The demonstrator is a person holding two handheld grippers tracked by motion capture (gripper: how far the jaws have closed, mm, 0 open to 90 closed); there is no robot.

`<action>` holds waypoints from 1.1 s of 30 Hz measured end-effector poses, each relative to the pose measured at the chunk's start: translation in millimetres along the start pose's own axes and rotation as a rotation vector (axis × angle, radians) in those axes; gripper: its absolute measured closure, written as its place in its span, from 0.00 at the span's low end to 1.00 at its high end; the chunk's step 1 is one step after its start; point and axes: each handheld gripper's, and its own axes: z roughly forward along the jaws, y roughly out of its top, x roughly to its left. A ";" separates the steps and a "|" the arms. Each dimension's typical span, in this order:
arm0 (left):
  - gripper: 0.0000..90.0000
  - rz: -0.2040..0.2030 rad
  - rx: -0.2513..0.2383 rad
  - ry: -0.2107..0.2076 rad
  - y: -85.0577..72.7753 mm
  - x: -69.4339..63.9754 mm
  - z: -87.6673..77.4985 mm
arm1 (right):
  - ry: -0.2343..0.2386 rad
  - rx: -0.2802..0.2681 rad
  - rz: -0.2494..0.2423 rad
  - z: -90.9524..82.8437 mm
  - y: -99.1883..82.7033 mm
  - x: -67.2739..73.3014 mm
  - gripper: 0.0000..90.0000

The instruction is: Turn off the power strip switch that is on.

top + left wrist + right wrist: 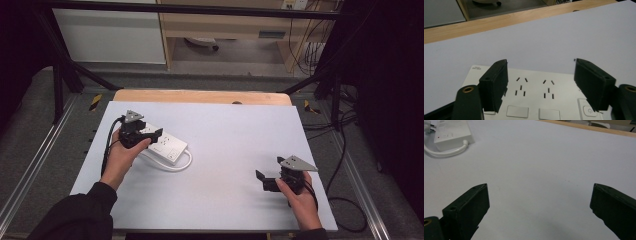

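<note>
The black two-jaw left gripper [150, 134] points toward two o'clock, jaws apart; the black right gripper [261, 179] points toward nine o'clock, jaws wide.

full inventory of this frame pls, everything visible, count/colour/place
power strip: 1, white, left part of the table, lying flat, between the left jaws
cord: 1, white, curls from the strip's near end
table cover: 1, pale grey, over the table
table: 1, light wood, far edge bare
shelf unit: 1, light wood, on the floor beyond the table
frame bars: several, black, around the table
left gripper: 1, black, jaws apart either side of the strip, not pressing
right gripper: 1, black, jaws open over bare cover, right near side
hands: 2, dark sleeves, from the bottom edge
</note>
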 end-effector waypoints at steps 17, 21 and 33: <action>0.65 0.026 0.041 0.000 -7.0 0.5 8.7 | -0.001 -0.003 -0.001 -0.1 -0.1 -1.5 0.03; 0.70 0.042 0.050 -0.006 -7.4 0.1 11.9 | -0.001 -0.002 0.004 0.1 -0.2 -1.6 0.03; 0.91 0.023 0.050 -0.026 -19.0 4.5 11.9 | -0.004 -0.007 0.011 -1.7 -0.1 -3.3 0.03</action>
